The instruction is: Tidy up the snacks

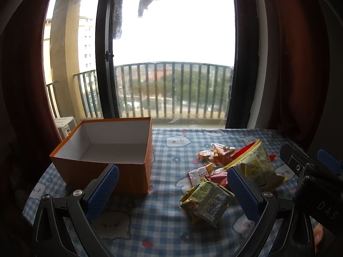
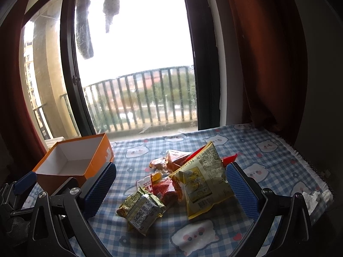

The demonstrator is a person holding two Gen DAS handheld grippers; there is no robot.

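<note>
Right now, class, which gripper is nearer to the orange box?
Left. The left gripper hangs open just in front of the orange box, one pad by its front wall. The right gripper is open farther right, framing the snack pile.

On the table (image 1: 163,224), the box (image 1: 107,150) stands left of the snack pile (image 1: 231,171), well apart.

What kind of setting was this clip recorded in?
Probably a room in a high-rise flat: a table with a checked bear-print cloth stands by a balcony window with railing, red curtains and laundry hanging outside.
</note>
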